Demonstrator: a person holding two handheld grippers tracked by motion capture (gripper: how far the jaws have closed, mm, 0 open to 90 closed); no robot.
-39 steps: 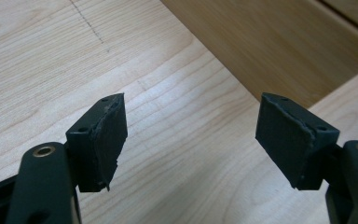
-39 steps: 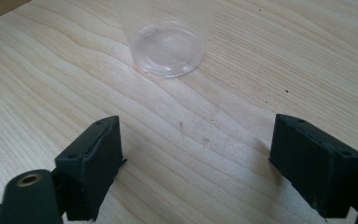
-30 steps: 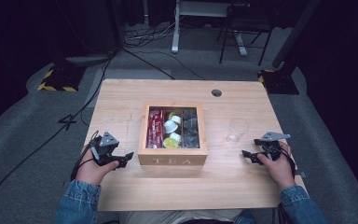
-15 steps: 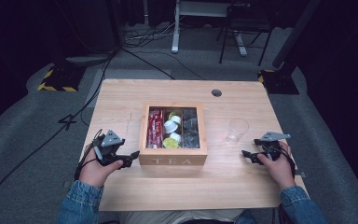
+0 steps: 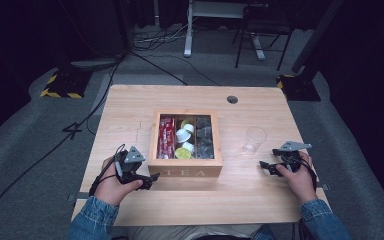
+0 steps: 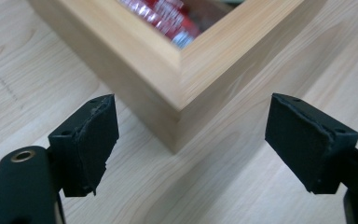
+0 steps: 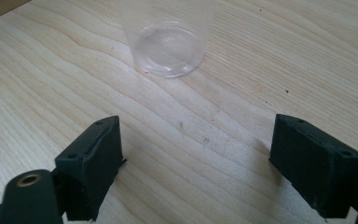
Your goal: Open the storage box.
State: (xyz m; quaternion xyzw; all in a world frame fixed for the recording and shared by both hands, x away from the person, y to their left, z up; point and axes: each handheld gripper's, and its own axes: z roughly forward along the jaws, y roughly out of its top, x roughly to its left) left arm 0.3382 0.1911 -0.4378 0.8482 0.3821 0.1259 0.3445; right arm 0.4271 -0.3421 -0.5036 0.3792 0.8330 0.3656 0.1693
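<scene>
My left gripper (image 6: 191, 140) sits at the tea box's (image 5: 185, 172) near left corner, jaws just widened, nothing between the pads yet. Risk: biting on that corner (edge-on, poor seat) could skid or twist the box and shake up the sachets (image 5: 166, 137) inside. Right gripper (image 7: 214, 158) gapes empty, right of the box, cup (image 5: 254, 140) just beyond it; a stray nudge tips the cup.

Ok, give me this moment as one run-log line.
left gripper: jaws just opening, empty, at corner of wooden tea box | right gripper: open, empty, facing clear plastic cup
</scene>
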